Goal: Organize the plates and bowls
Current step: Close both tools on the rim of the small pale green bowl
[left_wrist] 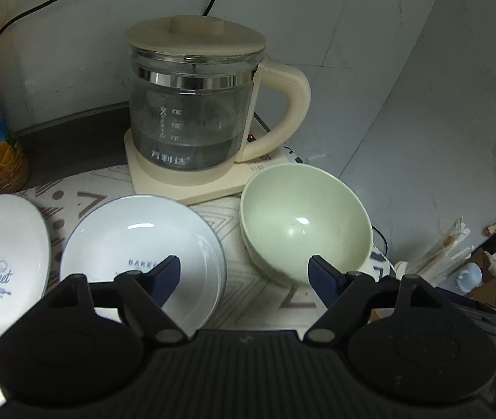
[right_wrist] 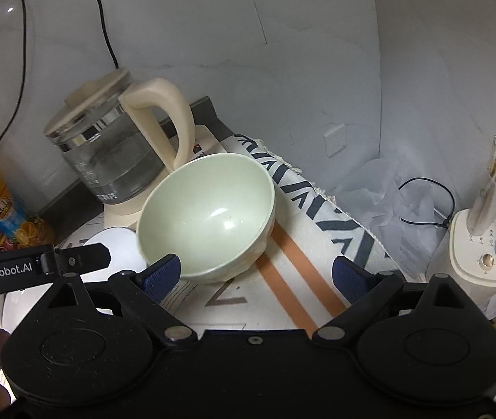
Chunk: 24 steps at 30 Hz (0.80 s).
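Green bowl, glossy, round, empty. Two white plates, shallow, printed. Glass kettle, part-filled. Left gripper and right gripper: fingers spread, empty.

Black grippers, blue ribbed fingers, white "GenRobot.AI" lettering.

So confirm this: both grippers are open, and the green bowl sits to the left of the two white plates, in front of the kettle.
Wrong side. In the left wrist view the green bowl sits to the right of the two white plates, in front of the kettle. The left gripper and right gripper are both open.
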Tool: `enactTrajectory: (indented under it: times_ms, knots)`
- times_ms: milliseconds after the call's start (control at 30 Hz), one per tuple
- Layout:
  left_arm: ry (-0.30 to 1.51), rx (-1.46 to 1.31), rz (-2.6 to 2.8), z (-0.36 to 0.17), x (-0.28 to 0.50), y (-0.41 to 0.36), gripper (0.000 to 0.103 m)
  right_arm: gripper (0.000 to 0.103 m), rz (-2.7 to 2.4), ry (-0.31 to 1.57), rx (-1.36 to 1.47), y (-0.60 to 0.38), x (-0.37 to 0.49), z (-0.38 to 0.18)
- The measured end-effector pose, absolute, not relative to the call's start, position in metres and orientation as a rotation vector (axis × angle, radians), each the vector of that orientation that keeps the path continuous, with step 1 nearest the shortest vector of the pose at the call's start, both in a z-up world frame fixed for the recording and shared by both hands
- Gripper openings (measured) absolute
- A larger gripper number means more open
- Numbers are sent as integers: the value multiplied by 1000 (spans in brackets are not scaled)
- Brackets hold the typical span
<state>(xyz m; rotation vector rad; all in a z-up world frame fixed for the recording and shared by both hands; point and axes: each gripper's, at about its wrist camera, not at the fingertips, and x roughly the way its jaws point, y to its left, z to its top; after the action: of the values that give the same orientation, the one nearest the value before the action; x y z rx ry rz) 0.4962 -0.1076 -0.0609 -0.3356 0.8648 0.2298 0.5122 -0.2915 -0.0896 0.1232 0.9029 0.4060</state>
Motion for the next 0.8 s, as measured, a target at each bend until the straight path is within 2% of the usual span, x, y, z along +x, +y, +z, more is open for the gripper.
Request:
enactTrajectory:
  times_ms: [200, 300, 500, 600, 633, 700, 800]
  knots:
    - [877, -353, 251, -73, 520, -109, 79, 94, 410, 951, 138, -282, 533, -108]
    - [886, -362, 258, -79, 530, -109, 79, 88, 408, 977, 148, -279, 540, -116]
    - [922, -370, 272, -90, 543, -111, 78, 67, 422, 1031, 171, -272, 549, -131]
    - [943, -398, 259, -96, 547, -111, 75, 46, 454, 1042, 187, -268, 553, -134]
    - [947, -409, 253, -97, 547, -111, 73, 34, 465, 1049, 192, -267, 554, -134]
    - [949, -424, 241, -99, 547, -111, 65, 32, 460, 1049, 186, -265, 554, -133]
    - [974, -463, 212, -104, 549, -109, 40, 29, 468, 1042, 192, -266, 550, -129]
